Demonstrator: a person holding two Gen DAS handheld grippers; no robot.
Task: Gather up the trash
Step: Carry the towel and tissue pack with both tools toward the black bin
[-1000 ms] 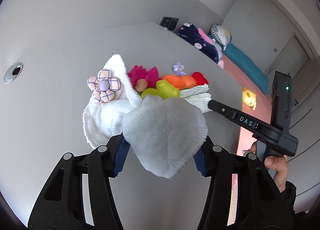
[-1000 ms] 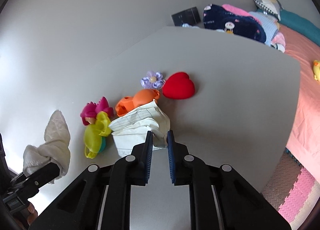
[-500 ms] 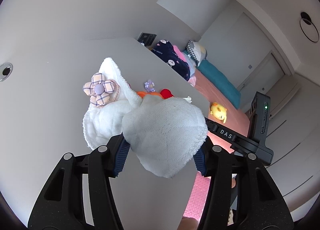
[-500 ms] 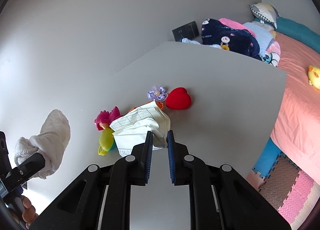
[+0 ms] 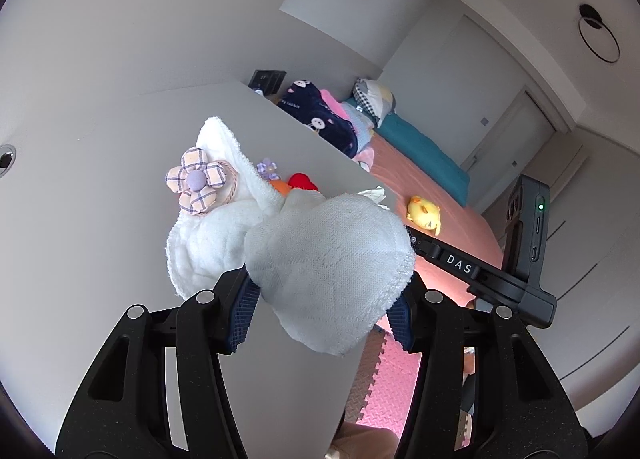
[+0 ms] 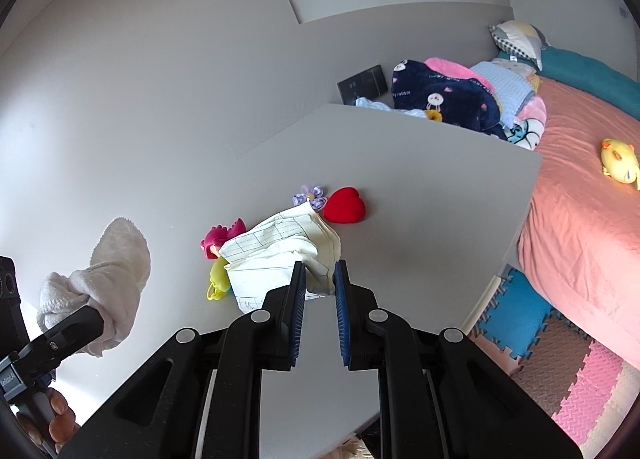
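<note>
I have the left claw (image 5: 326,299) closed round a bunched white terry cloth (image 5: 328,259) that carries a checked fabric flower (image 5: 196,181), held up in the air above the grey surface (image 5: 100,239). The right claw (image 6: 320,287) is nearly closed, its blue pads (image 6: 297,299) pinching the near edge of a crumpled sheet of lined white paper (image 6: 280,255); from the right wrist view the sheet seems lifted off the surface, though I cannot be sure it is fully clear.

The paper is the trash I mean to collect. The grip is only on an edge, so I would carry it slowly and level, lest it tear or slip. I would raise it well clear before travelling, since a red heart-shaped toy (image 6: 345,210), a small purple fabric flower (image 6: 309,195), a magenta toy (image 6: 222,237) and a yellow-green toy (image 6: 217,279) lie close beneath and could be dragged along. No bin shows in either view.
</note>
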